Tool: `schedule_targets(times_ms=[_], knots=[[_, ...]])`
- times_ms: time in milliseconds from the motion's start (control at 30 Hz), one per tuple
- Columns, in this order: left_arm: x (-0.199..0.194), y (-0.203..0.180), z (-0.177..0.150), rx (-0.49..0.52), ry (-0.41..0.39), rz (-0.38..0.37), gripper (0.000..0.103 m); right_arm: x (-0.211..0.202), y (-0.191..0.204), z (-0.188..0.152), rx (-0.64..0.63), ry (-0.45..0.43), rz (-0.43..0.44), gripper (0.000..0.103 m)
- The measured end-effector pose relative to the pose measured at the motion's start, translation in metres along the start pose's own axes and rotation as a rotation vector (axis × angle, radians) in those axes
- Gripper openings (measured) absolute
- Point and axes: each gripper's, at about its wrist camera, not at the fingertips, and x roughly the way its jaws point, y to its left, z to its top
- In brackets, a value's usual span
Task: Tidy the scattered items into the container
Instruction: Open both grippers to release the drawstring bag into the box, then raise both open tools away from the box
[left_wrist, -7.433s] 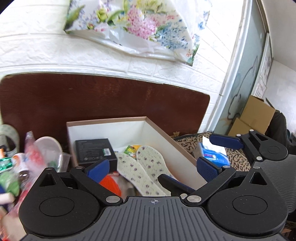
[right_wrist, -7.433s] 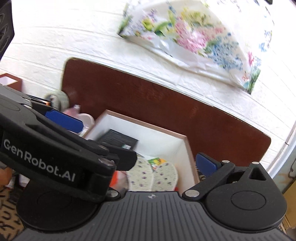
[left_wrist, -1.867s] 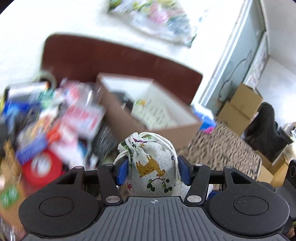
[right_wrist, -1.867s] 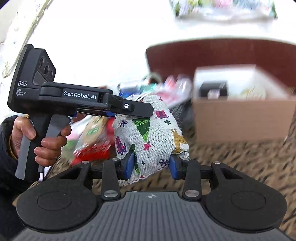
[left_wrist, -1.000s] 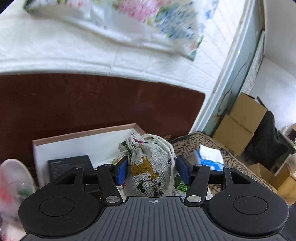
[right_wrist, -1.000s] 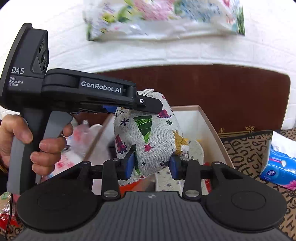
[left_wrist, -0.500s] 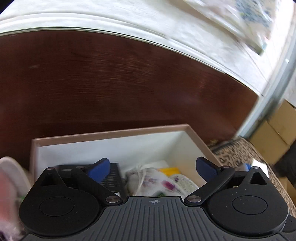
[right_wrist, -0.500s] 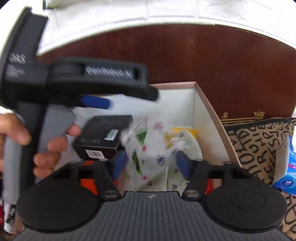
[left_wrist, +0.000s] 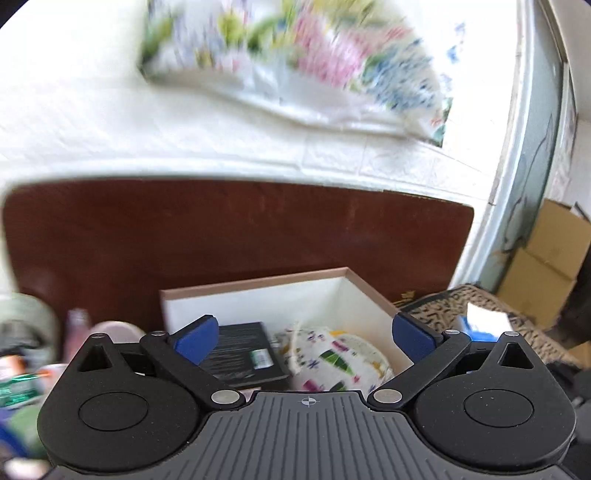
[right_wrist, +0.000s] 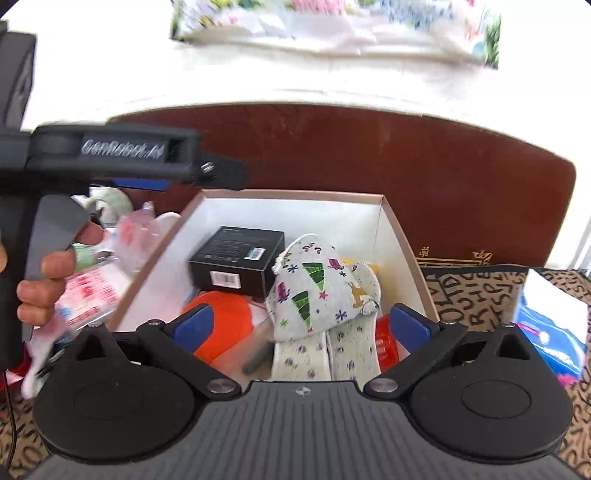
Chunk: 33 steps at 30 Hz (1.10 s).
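Note:
The brown-rimmed white box (right_wrist: 402, 243) holds a printed cloth pouch (right_wrist: 321, 291), a black carton (right_wrist: 240, 258), two flowered insoles (right_wrist: 325, 350) and an orange item (right_wrist: 225, 328). The pouch lies on the insoles next to the carton. My right gripper (right_wrist: 301, 323) is open and empty above the box's near edge. My left gripper (left_wrist: 306, 339) is open and empty; the box (left_wrist: 258, 295), carton (left_wrist: 240, 350) and pouch (left_wrist: 332, 362) show past it. The left gripper's body (right_wrist: 122, 155) shows at upper left in the right wrist view.
Loose packets and a tape roll (right_wrist: 110, 199) lie left of the box (right_wrist: 92, 295). A blue tissue pack (right_wrist: 550, 332) lies right of it on a patterned cloth (right_wrist: 469, 295). A brown headboard (right_wrist: 406, 177) stands behind the box. Cardboard boxes (left_wrist: 546, 258) stand at far right.
Both grippers carried the pouch over the box and opened; the pouch has dropped and now rests inside. The left gripper has pulled back and up from the box.

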Motion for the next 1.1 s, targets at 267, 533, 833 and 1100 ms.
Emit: schedule_targets(times_ms=[267, 533, 833, 1100], knots=[[-0.081, -0.033, -0.036, 0.096, 0.064, 0.155, 0.103, -0.070, 0.020, -0.016, -0.054, -0.007, -0.043, 0.102], [-0.135, -0.039, -0.072, 0.034, 0.086, 0.169, 0.103, -0.109, 0.037, -0.046, -0.109, 0.000, -0.070, 0.102], [-0.163, -0.045, -0.092, 0.023, 0.102, 0.191, 0.103, -0.115, 0.047, -0.068, -0.111, 0.042, -0.070, 0.102], [-0.167, -0.051, -0.096, 0.034, 0.110, 0.176, 0.103, -0.120, 0.054, -0.069, -0.132, 0.043, -0.070, 0.102]])
